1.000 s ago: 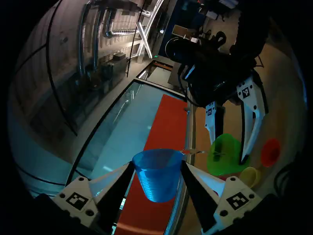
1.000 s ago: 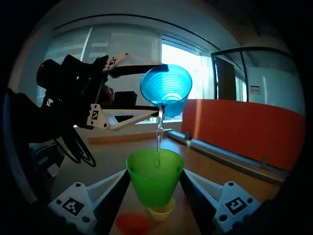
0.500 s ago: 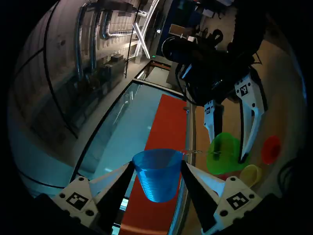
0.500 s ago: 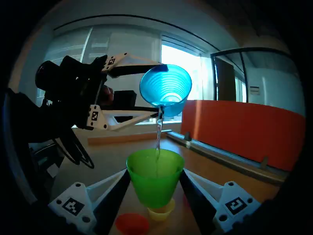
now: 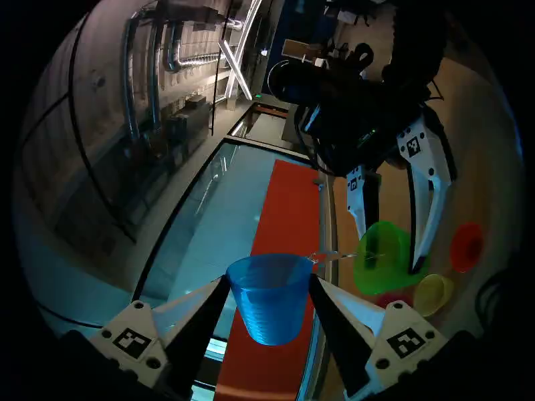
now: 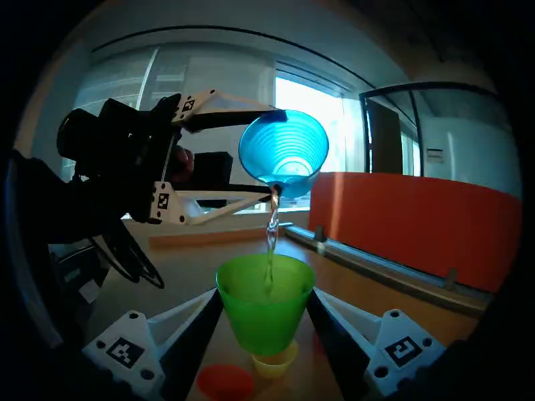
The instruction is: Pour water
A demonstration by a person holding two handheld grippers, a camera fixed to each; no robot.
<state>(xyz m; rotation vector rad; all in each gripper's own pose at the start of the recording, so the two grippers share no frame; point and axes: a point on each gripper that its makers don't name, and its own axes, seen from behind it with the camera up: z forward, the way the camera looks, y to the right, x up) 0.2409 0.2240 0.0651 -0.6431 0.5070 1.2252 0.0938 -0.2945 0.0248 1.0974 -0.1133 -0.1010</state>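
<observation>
Pouring from one cup to another, the left tool [image 5: 269,281] grips a blue cup [image 5: 269,307] at the bottom centre of the left gripper view, with both fingers pressed against the cup's ribbed sides. In the right gripper view the same cup sits in the upper middle of the frame. It is tipped over so that its open mouth faces the camera and its lip points down. A thin, twisting stream of water [image 6: 270,230] falls from the low edge of that lip.

The stream lands inside a green cup [image 6: 265,317], which stands upright at the lower centre of the right gripper view. The right tool [image 6: 265,294] is closed on it, with one finger against each side. The blue cup hangs directly above the green one, well apart from it and joined to it only by the water. How full the green cup is cannot be told.

Below the green cup, at the bottom edge of the frame, a yellow cup [image 6: 274,362] and an orange cup [image 6: 226,384] rest just beside each other on the wooden counter [image 6: 180,267]. An orange panel [image 6: 414,220] runs along the counter's far edge at the right. A bright window [image 6: 307,100] glows behind the blue cup.

In the left gripper view the green cup shows at right of centre, between the right tool's white fingers.
</observation>
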